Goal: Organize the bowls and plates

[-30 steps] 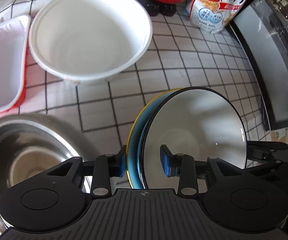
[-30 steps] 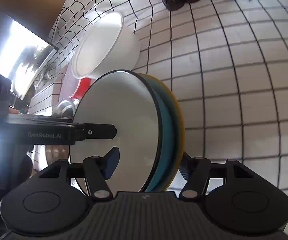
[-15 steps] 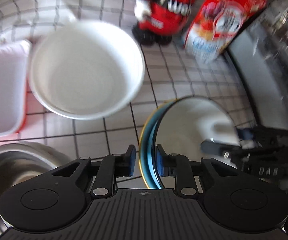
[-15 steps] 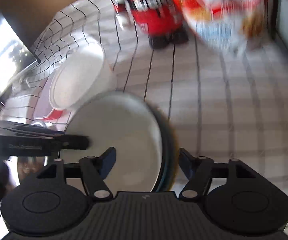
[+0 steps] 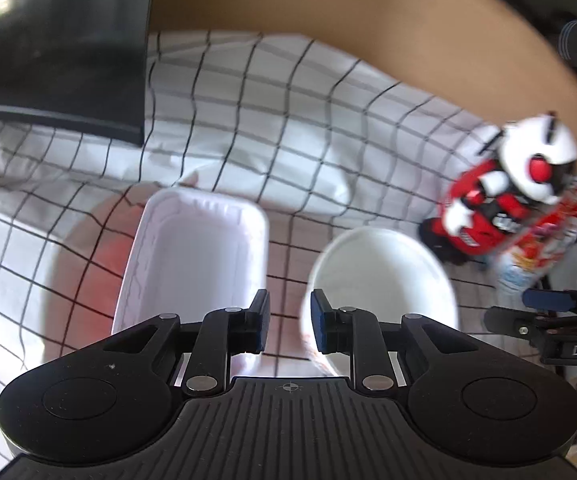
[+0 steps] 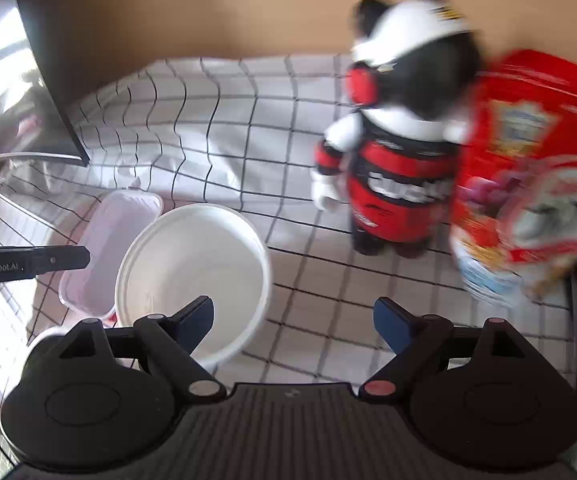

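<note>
Black screen (image 5: 56, 48) at far left, standing on a white cloth (image 5: 288, 92) ruled with black grid lines; tan wall behind.

White tray (image 5: 196, 256): rectangular, empty, on the cloth at left, red showing under its left side. It lies just left of the bowl.

Left gripper (image 5: 287, 322): pitched steeply down over the cloth, above the gap between tray and bowl. Jaws stand a narrow way apart, blue pads facing each other, nothing between them. The right pad overlaps the bowl's left rim in the left wrist view; contact cannot be told.

White bowl (image 6: 194, 276): round, upright, empty, at centre on the cloth, just right of the tray.

Right gripper (image 6: 293, 322): also tipped steeply down, near the bowl's right side. Jaws have just been opening and now stand wide, with only bare cloth between them. Its left finger overlaps the bowl's inside in the right wrist view. Each wrist view shows the other gripper's fingertip at the frame edge.

Toy figure (image 6: 392, 160): red, black and white, upright, far right of the bowl, blurred.

Red bag (image 6: 528, 184): printed, beside the figure at far right, blurred.

No plates show in either view.
</note>
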`<state>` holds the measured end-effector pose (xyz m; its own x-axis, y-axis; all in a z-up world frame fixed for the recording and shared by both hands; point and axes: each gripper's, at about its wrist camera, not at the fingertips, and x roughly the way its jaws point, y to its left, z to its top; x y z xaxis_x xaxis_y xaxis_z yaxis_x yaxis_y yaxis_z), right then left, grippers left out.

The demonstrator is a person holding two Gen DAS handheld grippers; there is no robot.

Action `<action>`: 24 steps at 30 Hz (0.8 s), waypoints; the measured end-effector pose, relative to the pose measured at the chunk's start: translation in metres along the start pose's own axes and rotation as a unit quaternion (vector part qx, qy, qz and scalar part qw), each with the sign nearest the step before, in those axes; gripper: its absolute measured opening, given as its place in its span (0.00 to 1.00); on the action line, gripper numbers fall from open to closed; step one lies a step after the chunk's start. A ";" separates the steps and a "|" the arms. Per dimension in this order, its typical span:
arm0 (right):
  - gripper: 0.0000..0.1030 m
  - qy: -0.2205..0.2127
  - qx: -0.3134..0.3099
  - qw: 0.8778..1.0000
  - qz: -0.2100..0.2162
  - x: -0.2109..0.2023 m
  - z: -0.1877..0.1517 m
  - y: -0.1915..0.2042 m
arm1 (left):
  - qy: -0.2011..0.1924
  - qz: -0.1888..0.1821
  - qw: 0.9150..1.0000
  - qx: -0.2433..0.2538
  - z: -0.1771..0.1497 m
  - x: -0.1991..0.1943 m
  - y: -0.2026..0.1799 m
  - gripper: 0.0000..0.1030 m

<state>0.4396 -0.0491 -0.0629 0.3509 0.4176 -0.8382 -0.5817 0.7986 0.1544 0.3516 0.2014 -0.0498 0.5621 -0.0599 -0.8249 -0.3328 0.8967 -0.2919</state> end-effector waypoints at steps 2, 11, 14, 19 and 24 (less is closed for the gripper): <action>0.85 0.019 -0.006 1.000 0.008 0.021 0.006 0.010 | 0.017 0.001 1.000 -0.005 0.003 0.016 0.002 0.23; 0.53 0.117 0.048 0.991 0.049 0.095 0.005 0.015 | 0.084 0.037 0.996 0.006 0.003 0.069 0.004 0.18; 0.51 0.110 0.055 0.991 0.050 0.086 0.003 0.010 | 0.090 0.016 0.996 -0.003 0.007 0.067 0.002 0.15; 0.51 0.051 0.049 0.997 0.030 0.041 0.002 -0.001 | 0.064 -0.033 0.997 0.025 0.013 0.035 -0.026 0.10; 0.51 -0.005 0.075 0.996 0.048 -0.023 -0.007 -0.020 | 0.009 -0.074 0.996 0.053 0.023 -0.020 -0.062 0.08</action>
<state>0.4381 -0.0781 -0.0508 0.3071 0.4983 -0.8108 -0.4966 0.8106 0.3102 0.3787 0.1566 -0.0043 0.5849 -0.2029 -0.7853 -0.1651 0.9182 -0.3602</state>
